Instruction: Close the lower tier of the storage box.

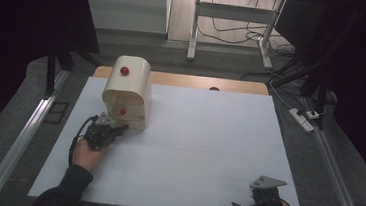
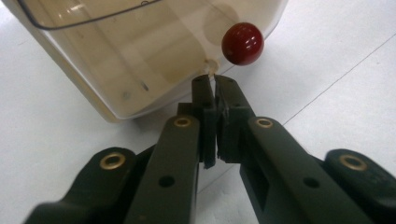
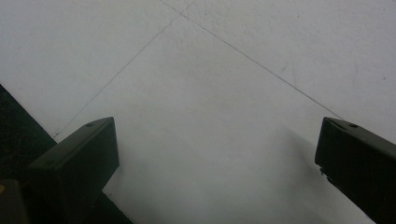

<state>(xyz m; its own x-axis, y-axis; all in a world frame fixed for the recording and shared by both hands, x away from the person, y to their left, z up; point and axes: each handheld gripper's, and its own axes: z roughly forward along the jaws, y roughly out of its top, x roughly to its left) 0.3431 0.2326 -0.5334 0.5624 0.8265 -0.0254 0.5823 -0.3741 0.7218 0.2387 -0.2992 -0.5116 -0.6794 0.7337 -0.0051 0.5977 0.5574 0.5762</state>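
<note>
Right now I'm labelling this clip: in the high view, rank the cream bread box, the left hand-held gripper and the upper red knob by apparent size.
1. cream bread box
2. left hand-held gripper
3. upper red knob

Cream bread box (image 1: 128, 90) with glossy dark-red knob (image 2: 242, 43); black left gripper (image 2: 214, 93); white table (image 1: 208, 135); pale wooden edge (image 1: 193, 81).

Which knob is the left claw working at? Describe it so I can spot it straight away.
Find the cream, round-topped box at the far left of the white table. It carries two red ball knobs; the one meant is the lower knob, on the clear front flap just beyond the shut left claw. The other knob sits higher, on the domed top.
</note>
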